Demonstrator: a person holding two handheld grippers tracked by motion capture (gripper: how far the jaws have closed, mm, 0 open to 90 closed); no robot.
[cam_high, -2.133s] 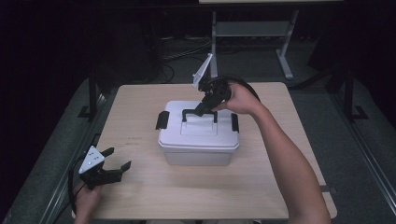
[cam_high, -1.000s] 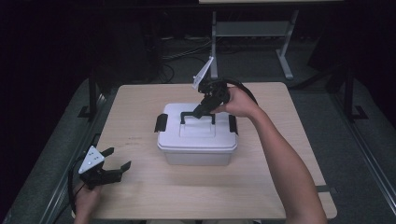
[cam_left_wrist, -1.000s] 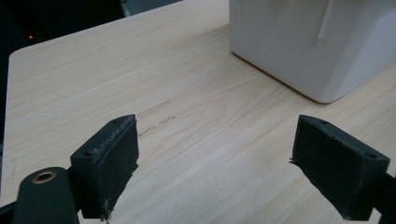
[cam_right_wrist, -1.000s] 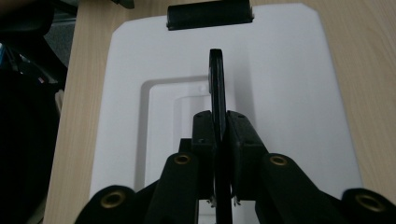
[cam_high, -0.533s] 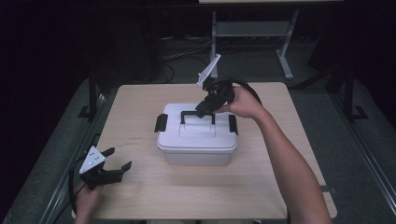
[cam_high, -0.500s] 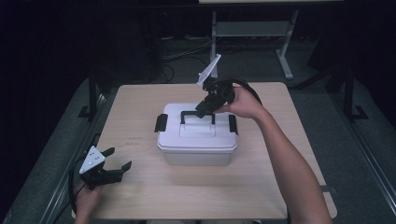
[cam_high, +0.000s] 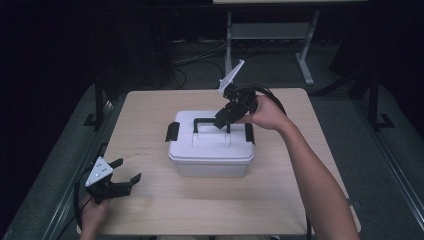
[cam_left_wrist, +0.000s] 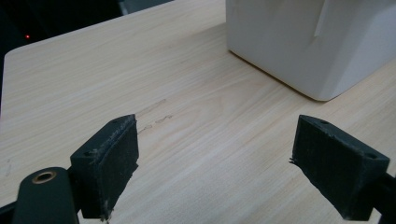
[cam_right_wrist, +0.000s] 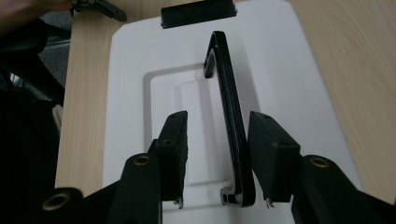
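Right hand-held gripper (cam_right_wrist: 215, 158), jaws just opening, straddles the handle (cam_right_wrist: 229, 121), its base cut off.

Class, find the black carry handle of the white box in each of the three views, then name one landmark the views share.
High view: the black handle stands on the lid at picture centre, under the right tongs.
Left gripper view: not in it; the white box sits at upper right.
Right gripper view: the handle runs up the middle, between the open jaws.
Shared landmark: the white box on the wooden table.
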